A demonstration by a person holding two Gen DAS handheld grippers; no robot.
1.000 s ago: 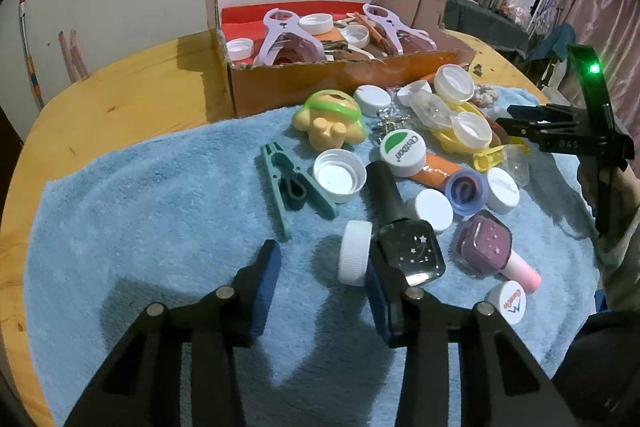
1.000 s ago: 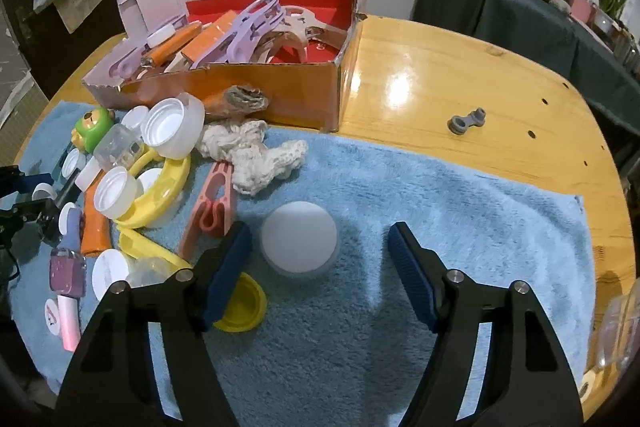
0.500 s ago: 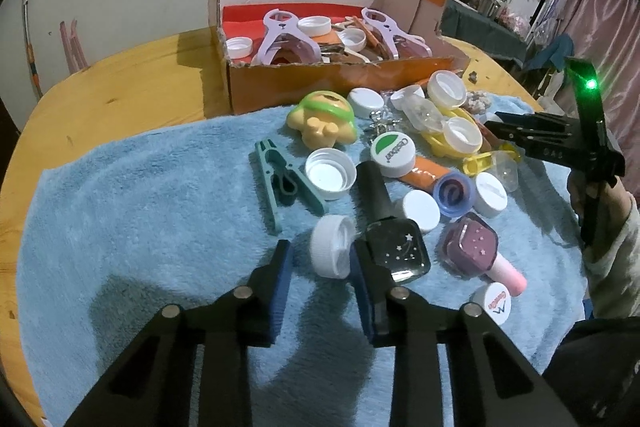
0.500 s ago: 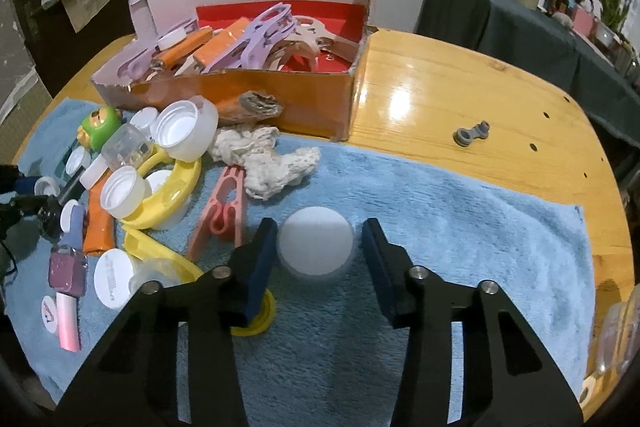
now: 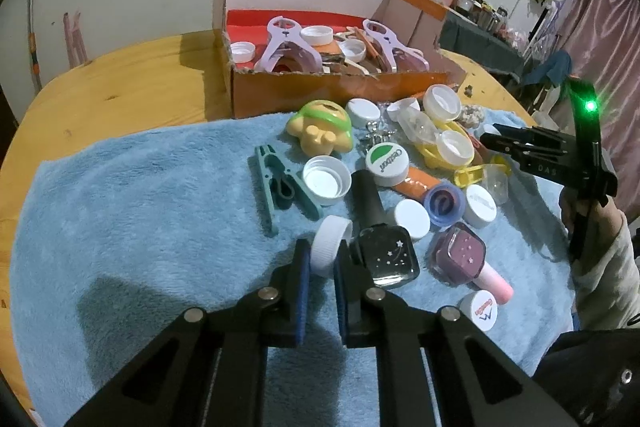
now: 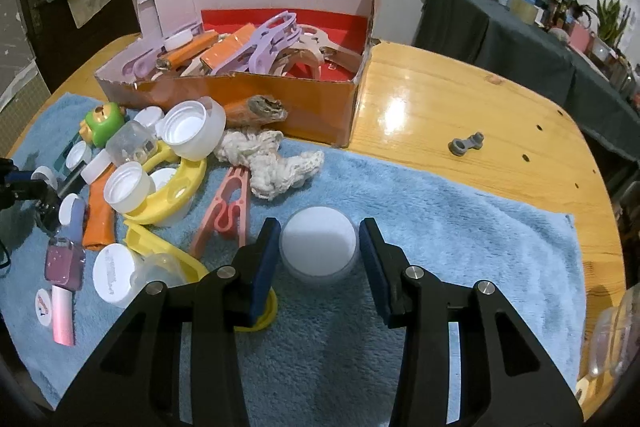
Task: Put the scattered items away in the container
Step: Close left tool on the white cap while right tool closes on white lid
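Observation:
In the left wrist view my left gripper point(image 5: 322, 263) is shut on a white ribbed bottle cap point(image 5: 330, 245), which stands on edge on the blue towel point(image 5: 140, 227). A black nail polish bottle point(image 5: 386, 255) lies right beside it. In the right wrist view my right gripper point(image 6: 320, 255) is shut on a white round lid point(image 6: 319, 245), its pads against both sides. At the back of the table stands the orange cardboard box point(image 5: 320, 95) with a red floor point(image 6: 340, 23), which holds purple clips and caps.
Between the grippers lie several caps, a green clothes peg point(image 5: 276, 187), a turtle toy point(image 5: 324, 131), a yellow ring tray point(image 6: 176, 187), a pink peg point(image 6: 228, 211), a rope knot point(image 6: 272, 163) and a pink polish bottle point(image 5: 460, 259). A grey fitting point(image 6: 466, 145) lies on the bare wood.
Both grippers have closed: the left around the white ribbed cap, the right around the white round lid. Neither hand has shifted much.

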